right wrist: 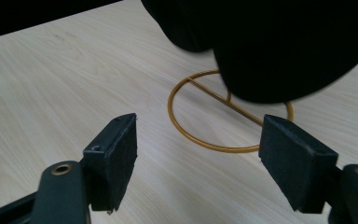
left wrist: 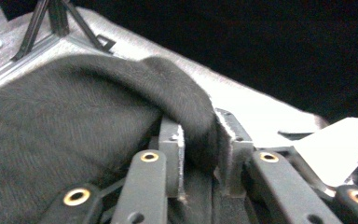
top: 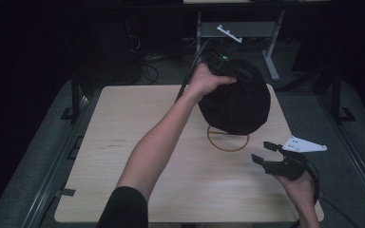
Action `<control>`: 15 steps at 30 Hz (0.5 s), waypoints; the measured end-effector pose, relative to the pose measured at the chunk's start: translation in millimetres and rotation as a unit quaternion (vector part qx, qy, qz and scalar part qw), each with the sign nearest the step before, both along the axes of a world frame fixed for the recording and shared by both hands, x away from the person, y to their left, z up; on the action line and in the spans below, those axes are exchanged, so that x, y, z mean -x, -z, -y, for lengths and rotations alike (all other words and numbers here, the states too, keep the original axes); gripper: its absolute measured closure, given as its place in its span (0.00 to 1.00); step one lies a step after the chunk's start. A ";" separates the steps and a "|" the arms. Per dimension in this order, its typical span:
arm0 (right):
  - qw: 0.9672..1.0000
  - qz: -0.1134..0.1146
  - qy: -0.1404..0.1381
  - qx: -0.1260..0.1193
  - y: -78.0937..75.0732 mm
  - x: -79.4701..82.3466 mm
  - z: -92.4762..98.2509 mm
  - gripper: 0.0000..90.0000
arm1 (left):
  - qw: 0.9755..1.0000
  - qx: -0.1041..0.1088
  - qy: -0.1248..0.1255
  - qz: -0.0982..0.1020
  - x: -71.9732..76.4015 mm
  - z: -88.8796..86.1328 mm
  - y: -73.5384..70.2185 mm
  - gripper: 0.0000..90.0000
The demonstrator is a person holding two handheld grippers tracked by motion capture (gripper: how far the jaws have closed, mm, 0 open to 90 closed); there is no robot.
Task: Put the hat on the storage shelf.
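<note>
A black fabric hat [top: 236,99] sits over a stand whose gold wire ring base [top: 228,139] rests on the wooden table [top: 123,142]. My left gripper [top: 225,66] is at the hat's top far edge, shut on a fold of its black fabric [left wrist: 200,135]. In the left gripper view the fold is pinched between the two jaws. My right gripper [top: 264,152] hovers open near the table's right side, just right of the ring. In the right gripper view its fingers [right wrist: 114,158] stand wide apart, facing the gold ring [right wrist: 200,135] and the hat [right wrist: 284,46].
The pale wooden table has bare room on its left and front. Dark floor, cables and a grey desk frame [top: 237,31] lie beyond the far edge. Metal rails [top: 52,166] run along the table's sides.
</note>
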State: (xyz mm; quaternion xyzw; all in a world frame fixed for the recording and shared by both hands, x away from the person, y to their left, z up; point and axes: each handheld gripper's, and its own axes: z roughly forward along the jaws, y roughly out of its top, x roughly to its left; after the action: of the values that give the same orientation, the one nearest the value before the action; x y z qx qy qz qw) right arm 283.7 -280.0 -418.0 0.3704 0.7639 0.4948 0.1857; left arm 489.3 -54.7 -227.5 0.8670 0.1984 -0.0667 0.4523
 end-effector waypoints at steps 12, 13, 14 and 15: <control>1.000 0.003 0.006 -0.007 0.4 1.2 5.9 0.31 | 0.998 0.027 -0.057 0.011 -13.5 8.5 7.1 0.56; 1.000 0.003 0.006 -0.007 0.4 1.2 5.9 0.31 | 0.998 0.027 -0.057 0.011 -13.5 8.5 7.1 0.55; 1.000 0.002 0.005 -0.004 0.6 1.5 5.2 0.31 | 0.998 0.030 -0.056 0.015 -12.8 8.3 6.6 0.54; 1.000 0.001 0.005 -0.003 0.8 1.6 5.2 0.31 | 0.998 0.025 -0.056 0.020 -11.5 7.9 5.4 0.53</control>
State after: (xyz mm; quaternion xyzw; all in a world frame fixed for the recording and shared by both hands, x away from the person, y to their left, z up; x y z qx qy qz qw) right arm 282.1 -285.2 -418.8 0.3745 0.7600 0.4968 0.1881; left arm 500.8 -62.6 -232.9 0.8440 0.2356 -0.0285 0.4810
